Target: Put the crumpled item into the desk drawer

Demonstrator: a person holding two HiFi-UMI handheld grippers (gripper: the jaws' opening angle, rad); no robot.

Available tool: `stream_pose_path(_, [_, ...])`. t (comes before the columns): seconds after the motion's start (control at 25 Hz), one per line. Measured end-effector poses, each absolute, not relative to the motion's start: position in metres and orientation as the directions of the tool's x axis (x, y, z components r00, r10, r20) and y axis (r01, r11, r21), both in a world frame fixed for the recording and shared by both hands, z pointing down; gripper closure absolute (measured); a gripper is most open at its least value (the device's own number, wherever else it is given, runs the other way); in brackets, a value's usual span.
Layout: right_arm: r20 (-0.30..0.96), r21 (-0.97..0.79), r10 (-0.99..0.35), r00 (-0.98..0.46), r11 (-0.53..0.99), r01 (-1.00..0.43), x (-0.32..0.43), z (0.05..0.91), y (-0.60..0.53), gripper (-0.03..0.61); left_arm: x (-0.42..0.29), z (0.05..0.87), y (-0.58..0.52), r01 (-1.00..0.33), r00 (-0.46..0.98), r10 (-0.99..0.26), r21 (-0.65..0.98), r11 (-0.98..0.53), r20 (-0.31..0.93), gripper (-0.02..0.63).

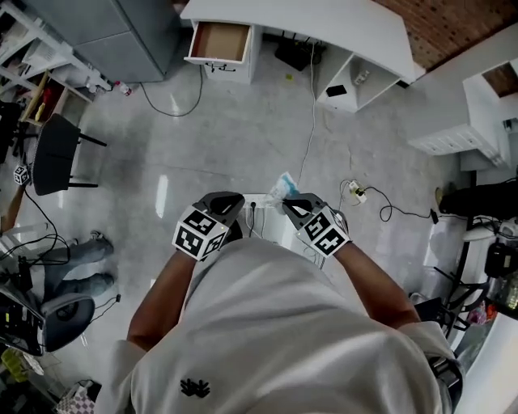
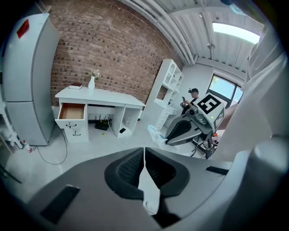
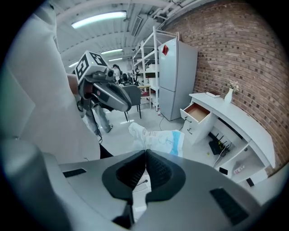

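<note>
Pickup looks done, delivery left: we judge the crumpled wrapper [image 3: 158, 137] is off the floor but well apart from the open drawer [image 1: 218, 42] of the white desk [image 1: 324, 24]. Right gripper [image 3: 146, 153] jaws pinch its near edge, the rest bunched just beyond the tips. Left gripper [image 2: 144, 151] jaws together, nothing between them.

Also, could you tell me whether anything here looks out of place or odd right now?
The desk drawer stands pulled out, looking empty. Loose cables trail across the floor. The crumpled wrapper is off any surface, pinched in the right gripper.
</note>
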State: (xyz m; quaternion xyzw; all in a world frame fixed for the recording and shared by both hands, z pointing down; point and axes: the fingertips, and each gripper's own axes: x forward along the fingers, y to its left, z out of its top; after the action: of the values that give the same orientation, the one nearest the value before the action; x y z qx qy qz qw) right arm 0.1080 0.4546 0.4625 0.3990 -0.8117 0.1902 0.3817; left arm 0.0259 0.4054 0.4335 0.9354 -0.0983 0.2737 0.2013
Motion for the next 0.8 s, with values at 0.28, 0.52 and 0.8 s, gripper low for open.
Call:
stream_pose_path(0.28, [0.786, 0.042, -0.501, -0.362, 0.628, -0.777, 0.047, 0.446, 0.296, 0.549, -0.052, 0.426, 0.257, -0.289, 0.837, -0.081, 0.312, -0.905, 0.541, 0.584])
stream_pose_path(0.52, [0.775, 0.065, -0.510, -0.374, 0.653, -0.754, 0.005, 0.440, 0.184, 0.549, -0.109, 0.429, 0.153, -0.364, 0.829, -0.156, 0.305, -0.880, 0.537, 0.584])
stream_pose_path(0.8, [0.788, 0.075, -0.465, -0.402, 0.722, -0.688, 0.007, 0.441, 0.049, 0.549, -0.115, 0.423, 0.051, -0.450, 0.817, -0.224, 0.345, -0.823, 0.531, 0.584])
